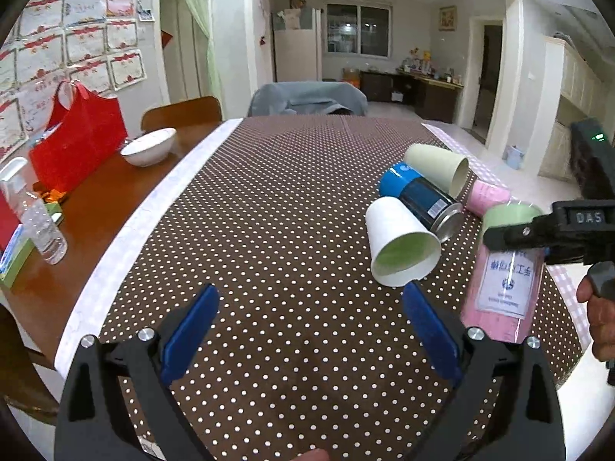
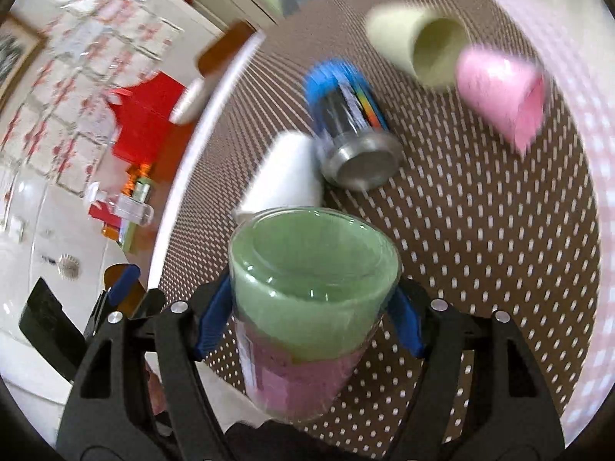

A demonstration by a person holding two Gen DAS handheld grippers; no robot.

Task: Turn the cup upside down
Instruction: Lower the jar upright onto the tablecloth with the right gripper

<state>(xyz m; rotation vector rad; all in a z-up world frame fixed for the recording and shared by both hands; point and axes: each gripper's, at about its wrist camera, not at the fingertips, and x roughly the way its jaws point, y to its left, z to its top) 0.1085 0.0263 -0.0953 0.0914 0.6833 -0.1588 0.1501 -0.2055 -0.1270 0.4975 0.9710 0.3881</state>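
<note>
My right gripper (image 2: pixel 311 307) is shut on a clear cup with a green and pink lining (image 2: pixel 307 299), held tilted above the dotted tablecloth (image 2: pixel 480 230). In the left wrist view the same cup (image 1: pixel 503 280) stands nearly upright at the right, label upside down, clamped near its green end by the right gripper's fingers (image 1: pixel 511 236). My left gripper (image 1: pixel 311 326) is open and empty, low over the cloth, left of the cup.
A white cup (image 1: pixel 399 242), a blue can (image 1: pixel 423 199), a cream cup (image 1: pixel 438 169) and a pink cup (image 1: pixel 488 196) lie on their sides on the cloth. A white bowl (image 1: pixel 148 146), red bag (image 1: pixel 77 146) and bottle (image 1: pixel 38 223) are on the wooden table at left.
</note>
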